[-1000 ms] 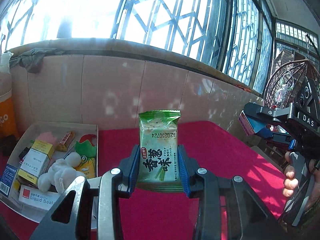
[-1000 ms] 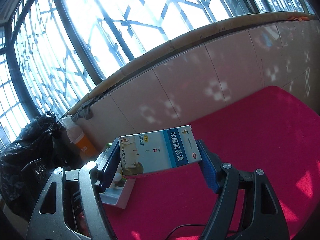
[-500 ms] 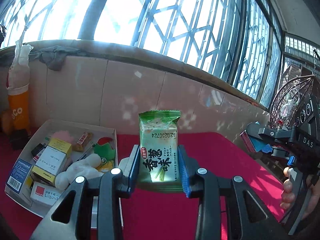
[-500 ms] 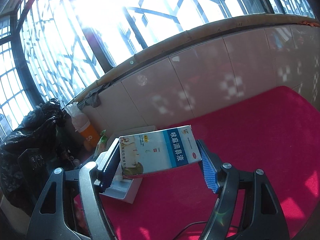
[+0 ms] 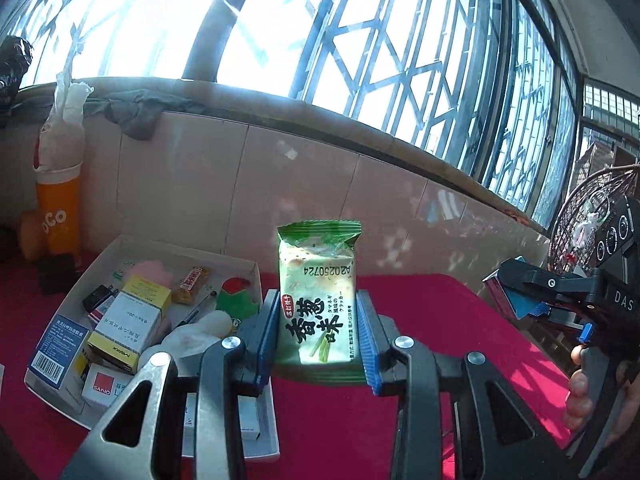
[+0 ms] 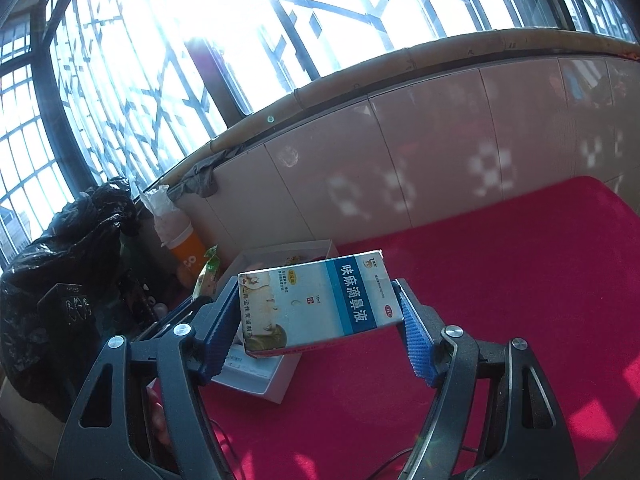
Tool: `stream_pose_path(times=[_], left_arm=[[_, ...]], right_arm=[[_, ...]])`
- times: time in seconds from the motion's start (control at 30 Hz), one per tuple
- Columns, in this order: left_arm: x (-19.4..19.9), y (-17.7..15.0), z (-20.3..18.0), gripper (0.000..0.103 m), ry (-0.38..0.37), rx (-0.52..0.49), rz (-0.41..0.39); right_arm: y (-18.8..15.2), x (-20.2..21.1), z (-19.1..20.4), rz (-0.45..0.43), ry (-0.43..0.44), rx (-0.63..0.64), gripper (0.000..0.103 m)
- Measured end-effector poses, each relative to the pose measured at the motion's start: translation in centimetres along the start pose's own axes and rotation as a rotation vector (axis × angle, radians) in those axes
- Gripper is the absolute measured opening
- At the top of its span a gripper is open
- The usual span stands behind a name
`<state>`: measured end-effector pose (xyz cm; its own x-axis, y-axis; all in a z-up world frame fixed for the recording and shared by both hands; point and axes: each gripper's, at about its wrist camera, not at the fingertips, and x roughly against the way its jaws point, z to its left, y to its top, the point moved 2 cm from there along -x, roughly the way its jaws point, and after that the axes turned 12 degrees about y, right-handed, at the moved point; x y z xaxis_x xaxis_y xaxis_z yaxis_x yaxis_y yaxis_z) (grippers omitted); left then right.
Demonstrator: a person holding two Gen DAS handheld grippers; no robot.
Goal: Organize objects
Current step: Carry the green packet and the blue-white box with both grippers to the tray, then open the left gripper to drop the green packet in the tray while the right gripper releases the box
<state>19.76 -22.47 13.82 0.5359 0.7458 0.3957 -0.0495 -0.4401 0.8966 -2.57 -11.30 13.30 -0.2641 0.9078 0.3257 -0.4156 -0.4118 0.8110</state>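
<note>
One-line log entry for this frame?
left gripper: holds green snack packet | right gripper: holds blue-white box | white tray: partly filled

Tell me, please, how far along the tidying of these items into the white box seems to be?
Mostly done, it appears: the white box already holds several cartons and snacks. In hand: the left gripper clamps a green cracker packet, the right gripper a blue-and-white medicine carton. Left: setting both down; nothing else loose shows on the red cloth.
</note>
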Motion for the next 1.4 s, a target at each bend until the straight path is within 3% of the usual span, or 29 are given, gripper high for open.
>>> stream_pose_path(times=[0.33, 0.73, 1.1, 1.4], left_arm=[[-0.7, 1.2, 5.2, 0.036, 0.111, 0.017, 0.005], [-5.1, 2.4, 12.8, 0.036, 0.234, 0.038, 0.106], [-10.0, 2.1, 15.3, 0.037, 0.308, 0.045, 0.217], [-10.8, 0.9, 15.5, 0.037, 0.328, 0.043, 0.231]], right_arm=[[1.1, -5.7, 3.8, 0.089, 0.046, 0.071, 0.073], [1.0, -14.5, 6.4, 0.215, 0.062, 0.082, 0.073], [1.5, -21.4, 6.5, 0.260, 0.017, 0.062, 0.073], [-1.3, -27.0, 5.4, 0.334, -0.001, -0.010, 0.074]])
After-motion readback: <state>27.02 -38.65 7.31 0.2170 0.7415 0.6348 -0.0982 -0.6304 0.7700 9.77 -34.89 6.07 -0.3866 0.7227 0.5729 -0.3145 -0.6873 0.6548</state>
